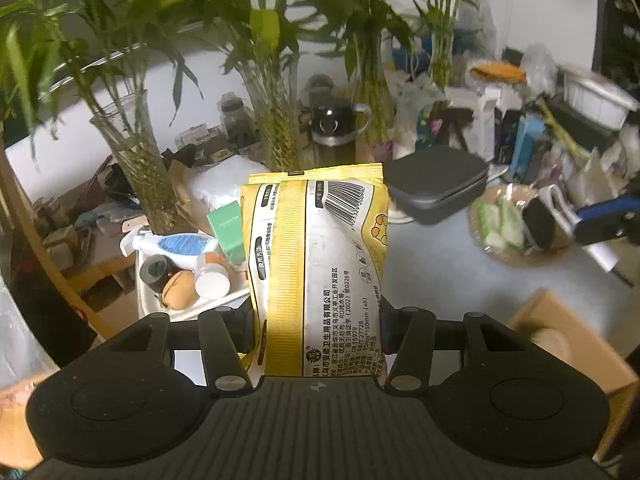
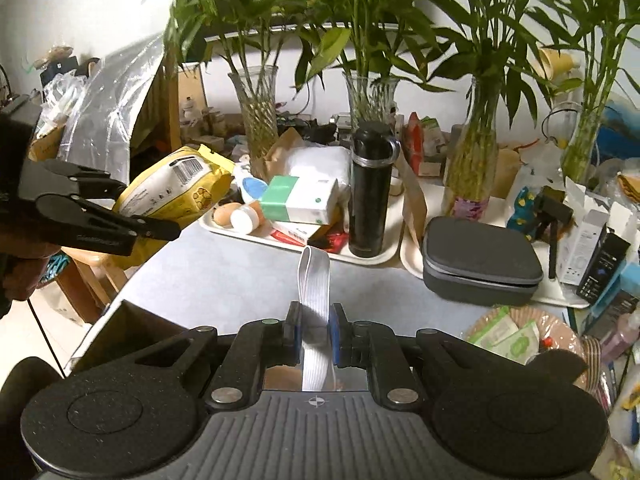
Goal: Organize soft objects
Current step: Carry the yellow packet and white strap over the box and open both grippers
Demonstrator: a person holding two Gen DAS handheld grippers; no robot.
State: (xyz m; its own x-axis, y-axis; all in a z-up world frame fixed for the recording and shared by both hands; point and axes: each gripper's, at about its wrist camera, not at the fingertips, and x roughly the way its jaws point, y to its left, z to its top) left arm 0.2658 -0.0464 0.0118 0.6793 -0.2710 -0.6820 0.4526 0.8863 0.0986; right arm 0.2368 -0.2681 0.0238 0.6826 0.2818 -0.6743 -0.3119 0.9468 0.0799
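Note:
A soft yellow and white pack [image 1: 320,248] with a barcode and printed text stands lengthwise between the fingers of my left gripper [image 1: 316,304], which is shut on its sides. In the right wrist view that same pack [image 2: 176,188] hangs in the left gripper [image 2: 148,208], lifted above the table's left edge. My right gripper [image 2: 315,312] is shut on a white ribbed strap [image 2: 316,280], whose looped end sticks out past the blue pads. In the left wrist view the right gripper [image 1: 560,224] appears at the right with the strap [image 1: 557,200].
A woven basket [image 2: 560,328] with green and white sachets sits near right. A grey zip case [image 2: 480,264], a black flask [image 2: 370,192], glass vases with bamboo and a white tray [image 2: 224,229] of bottles and boxes crowd the back. A cardboard box [image 1: 568,344] lies below.

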